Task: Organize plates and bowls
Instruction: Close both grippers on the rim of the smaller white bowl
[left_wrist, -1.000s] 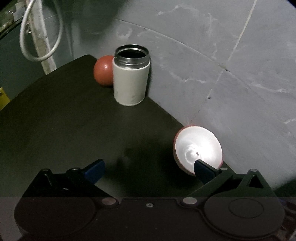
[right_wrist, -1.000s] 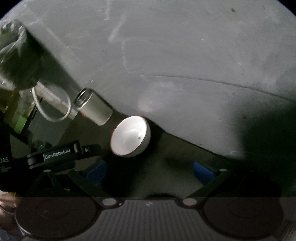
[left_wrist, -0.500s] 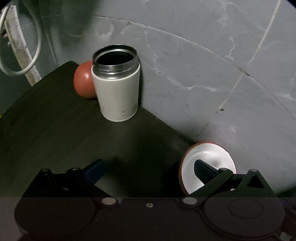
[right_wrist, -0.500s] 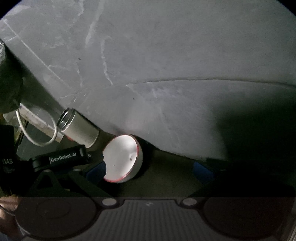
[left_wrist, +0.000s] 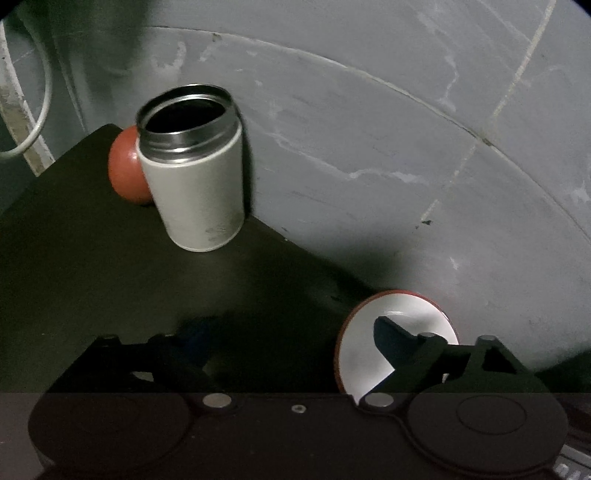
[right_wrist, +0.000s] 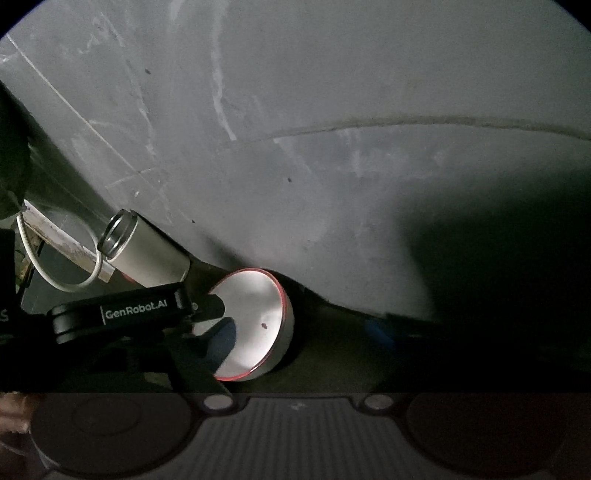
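Observation:
A small bowl (left_wrist: 373, 332), white inside with a red rim, lies tipped on its side on the dark table (left_wrist: 92, 266) close to the grey wall. My left gripper (left_wrist: 291, 343) is open, and its right finger (left_wrist: 391, 339) overlaps the bowl's mouth while the left finger is well clear. In the right wrist view the bowl (right_wrist: 258, 314) faces the left gripper's body (right_wrist: 122, 314). My right gripper (right_wrist: 303, 336) is open and low over the table, with the bowl showing between its fingers, nearer the left one.
A white canister (left_wrist: 195, 184) with an open steel rim stands at the wall; in the right wrist view the canister (right_wrist: 147, 254) appears behind the left gripper. A red rounded thing (left_wrist: 123, 173) sits behind it. A white cable loop (right_wrist: 59, 258) hangs at the far left.
The left gripper has moved forward and right, so its right finger now overlaps the bowl's mouth. The bowl has tipped further onto its side. The right gripper has come closer and lower.

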